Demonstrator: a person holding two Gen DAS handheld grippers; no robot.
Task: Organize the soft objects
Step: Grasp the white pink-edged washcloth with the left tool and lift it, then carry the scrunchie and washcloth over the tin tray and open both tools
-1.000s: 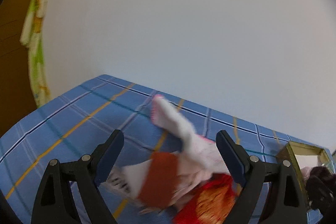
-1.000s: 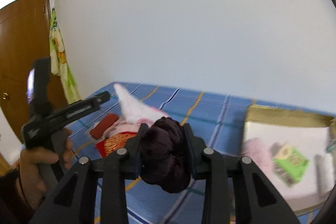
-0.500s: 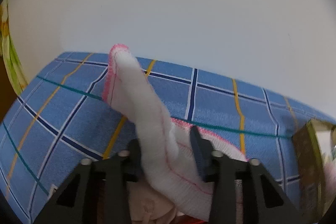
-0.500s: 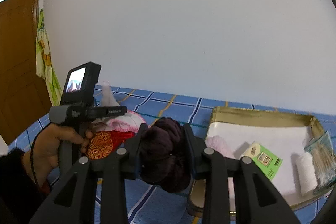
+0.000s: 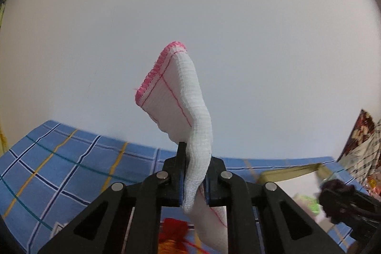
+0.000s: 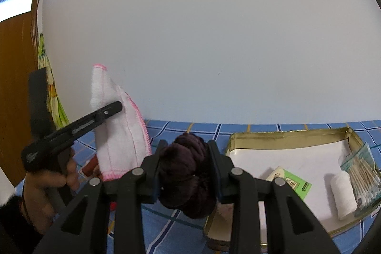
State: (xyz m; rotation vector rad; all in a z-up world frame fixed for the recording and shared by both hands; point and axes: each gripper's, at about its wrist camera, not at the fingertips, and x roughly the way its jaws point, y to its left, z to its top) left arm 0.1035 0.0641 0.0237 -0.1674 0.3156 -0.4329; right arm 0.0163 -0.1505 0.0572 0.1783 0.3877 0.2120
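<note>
Left wrist view: cloth (image 5: 181,97), white with a pink stitched hem, is now lifted clear of the checked blue bedspread (image 5: 59,158), where a second ago it lay among the pile of soft things with the left gripper (image 5: 194,185) spread wide above it. The jaws have since closed to a narrow gap and pinch the cloth at its middle, so its upper part stands against the white wall and its lower part hangs below. Judged from this, the pick-up is done and the carry to the tin remains. Red and orange fabric (image 5: 173,235) lies under the gripper. Right wrist view: right gripper (image 6: 185,173) is clamped, as before, on a dark purple fuzzy bundle (image 6: 185,170), which bulges above and below the jaws. It has travelled toward the shallow gold-rimmed tin (image 6: 285,133) and now hangs just over the near left corner. Inside the tin lie a green packet (image 6: 295,185), a white roll (image 6: 343,194) and a box of cotton swabs (image 6: 364,170). To the left, a hand (image 6: 47,192) holds the other gripper with the raised cloth.
</note>
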